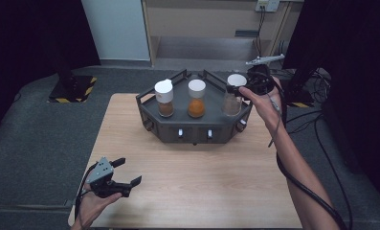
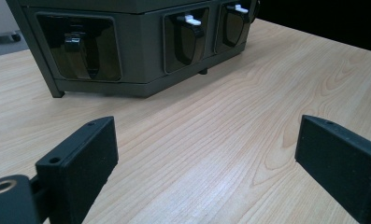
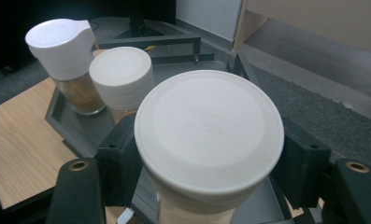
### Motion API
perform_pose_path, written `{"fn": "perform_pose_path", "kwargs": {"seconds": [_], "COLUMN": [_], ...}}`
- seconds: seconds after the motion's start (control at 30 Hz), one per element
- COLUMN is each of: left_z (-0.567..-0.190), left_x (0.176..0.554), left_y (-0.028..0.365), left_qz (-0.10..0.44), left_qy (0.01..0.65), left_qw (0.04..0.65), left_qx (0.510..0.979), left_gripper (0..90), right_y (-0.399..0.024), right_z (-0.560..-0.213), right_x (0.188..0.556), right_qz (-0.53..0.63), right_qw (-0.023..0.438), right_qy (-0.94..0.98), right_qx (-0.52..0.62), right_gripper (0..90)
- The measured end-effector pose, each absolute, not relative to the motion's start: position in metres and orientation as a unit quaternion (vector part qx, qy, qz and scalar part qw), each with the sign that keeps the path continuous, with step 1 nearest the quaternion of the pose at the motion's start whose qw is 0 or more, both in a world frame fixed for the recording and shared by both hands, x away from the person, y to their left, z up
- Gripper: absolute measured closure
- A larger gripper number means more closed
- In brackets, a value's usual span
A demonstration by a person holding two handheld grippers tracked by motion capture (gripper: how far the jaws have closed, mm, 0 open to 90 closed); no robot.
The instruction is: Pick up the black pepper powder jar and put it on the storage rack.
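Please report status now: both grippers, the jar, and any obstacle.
Right gripper shut on clear jar under its white lid. Left gripper open, idle. Jar in rack; two jars beside.

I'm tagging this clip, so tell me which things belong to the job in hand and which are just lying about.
In the job:
- right gripper, shut on the clear jar's white lid
- clear jar
- grey rack it stands in

Lying about:
- brown spice jar
- orange spice jar
- left gripper, open over the wooden table
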State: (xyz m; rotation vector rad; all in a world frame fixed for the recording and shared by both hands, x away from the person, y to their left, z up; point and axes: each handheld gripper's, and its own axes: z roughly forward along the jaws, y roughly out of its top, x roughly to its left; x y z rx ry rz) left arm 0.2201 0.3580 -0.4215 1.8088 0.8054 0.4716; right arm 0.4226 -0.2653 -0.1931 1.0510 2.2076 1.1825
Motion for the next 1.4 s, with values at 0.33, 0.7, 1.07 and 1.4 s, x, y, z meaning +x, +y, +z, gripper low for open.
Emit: {"fn": "perform_pose_path", "kwargs": {"seconds": [0.33,0.7,1.07,1.4], "left_z": [-0.422,-0.422,-0.422,-0.422], "left_x": [0.22,0.221,0.221,0.22], "left_y": [0.359,0.359,0.359,0.359], "left_qz": [0.196,0.195,0.195,0.196], "left_qy": [0.337,0.338,0.338,0.338], "left_qw": [0.526,0.527,0.526,0.526], "left_qx": [0.756,0.755,0.755,0.755], "left_gripper": [4.6,4.6,4.6,4.6], "right_y": [-0.256,-0.25,-0.247,-0.246], "right_z": [-0.201,-0.215,-0.224,-0.229], "right_x": [0.439,0.456,0.462,0.464], "right_qz": [0.416,0.406,0.4,0.396], "right_qw": [0.217,0.213,0.208,0.206], "right_qy": [0.795,0.794,0.798,0.799], "right_qx": [0.386,0.398,0.4,0.402], "right_gripper": [34.1,34.1,34.1,34.1]}}
